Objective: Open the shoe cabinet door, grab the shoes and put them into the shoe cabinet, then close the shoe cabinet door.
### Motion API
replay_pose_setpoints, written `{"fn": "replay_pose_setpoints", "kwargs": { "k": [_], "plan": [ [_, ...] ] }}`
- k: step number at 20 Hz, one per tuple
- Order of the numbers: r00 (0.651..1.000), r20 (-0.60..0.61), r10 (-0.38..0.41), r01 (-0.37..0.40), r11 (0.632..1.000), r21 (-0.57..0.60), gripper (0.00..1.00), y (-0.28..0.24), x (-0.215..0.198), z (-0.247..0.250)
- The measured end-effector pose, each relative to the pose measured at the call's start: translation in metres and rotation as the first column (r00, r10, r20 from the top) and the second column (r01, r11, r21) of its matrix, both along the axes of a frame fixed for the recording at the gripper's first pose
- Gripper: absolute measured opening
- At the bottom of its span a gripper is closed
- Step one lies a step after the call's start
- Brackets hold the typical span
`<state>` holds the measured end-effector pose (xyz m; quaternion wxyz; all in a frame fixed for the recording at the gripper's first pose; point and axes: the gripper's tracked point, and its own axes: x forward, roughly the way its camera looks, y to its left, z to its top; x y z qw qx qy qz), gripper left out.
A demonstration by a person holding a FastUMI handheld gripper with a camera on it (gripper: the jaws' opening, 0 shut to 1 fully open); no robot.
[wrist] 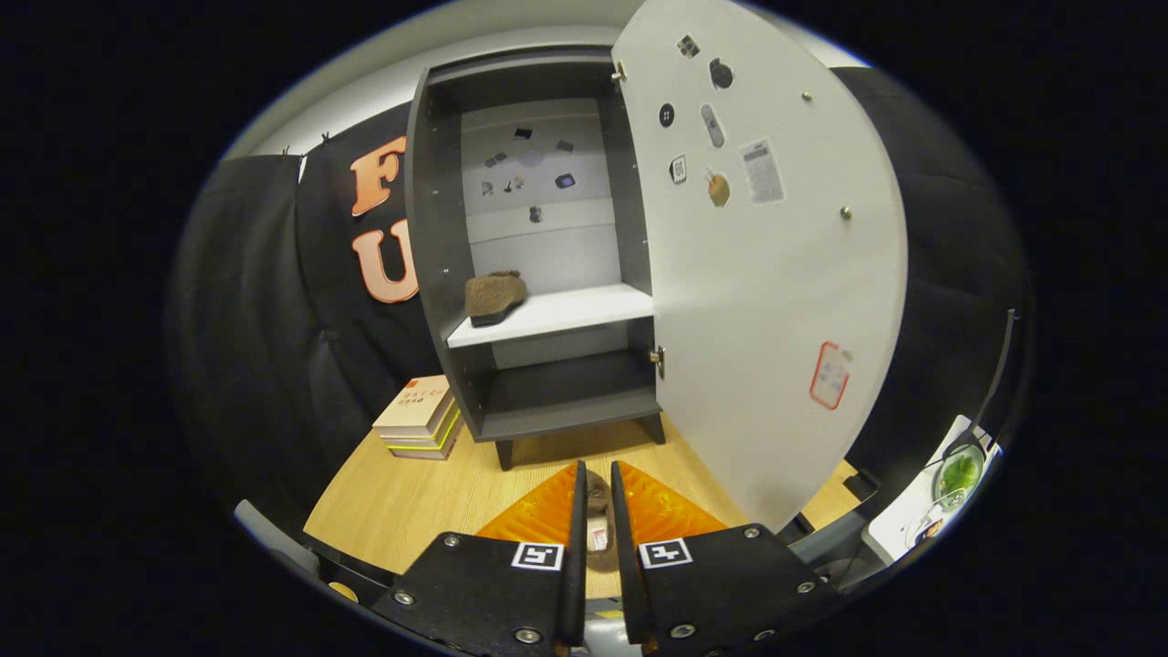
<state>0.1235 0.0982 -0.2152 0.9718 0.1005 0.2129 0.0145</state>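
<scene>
The dark grey shoe cabinet (429,228) stands on the wooden table with its white door (785,301) swung wide open to the right. One brown fuzzy shoe (494,296) rests on the left part of the white middle shelf (566,315). My gripper (594,484) hovers in front of the cabinet, its fingers nearly together with a second brown shoe (599,529) pinched between them; a small white-and-red tag shows on that shoe. Most of the held shoe is hidden by the fingers.
A stack of books (420,418) lies on the table left of the cabinet's foot. The cabinet's lower shelf (566,392) is dark and bare. The open door's lower edge reaches close to my right finger. A glass with something green (958,474) sits at the far right.
</scene>
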Motion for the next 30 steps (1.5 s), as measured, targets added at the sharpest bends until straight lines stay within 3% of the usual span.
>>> {"fn": "replay_pose_setpoints", "kwargs": {
  "k": [5, 14, 25, 30],
  "plan": [
    [0.988, -0.128, 0.090, -0.089, 0.996, 0.014, 0.21, 0.042, 0.008, -0.072],
    [0.931, -0.310, 0.194, -0.208, 0.978, -0.014, 0.21, 0.083, 0.052, -0.184],
    [0.876, -0.427, 0.225, -0.233, 0.972, 0.034, 0.21, 0.095, 0.096, -0.267],
    [0.880, -0.417, 0.230, -0.230, 0.972, 0.050, 0.17, 0.102, 0.120, -0.280]
  ]
}}
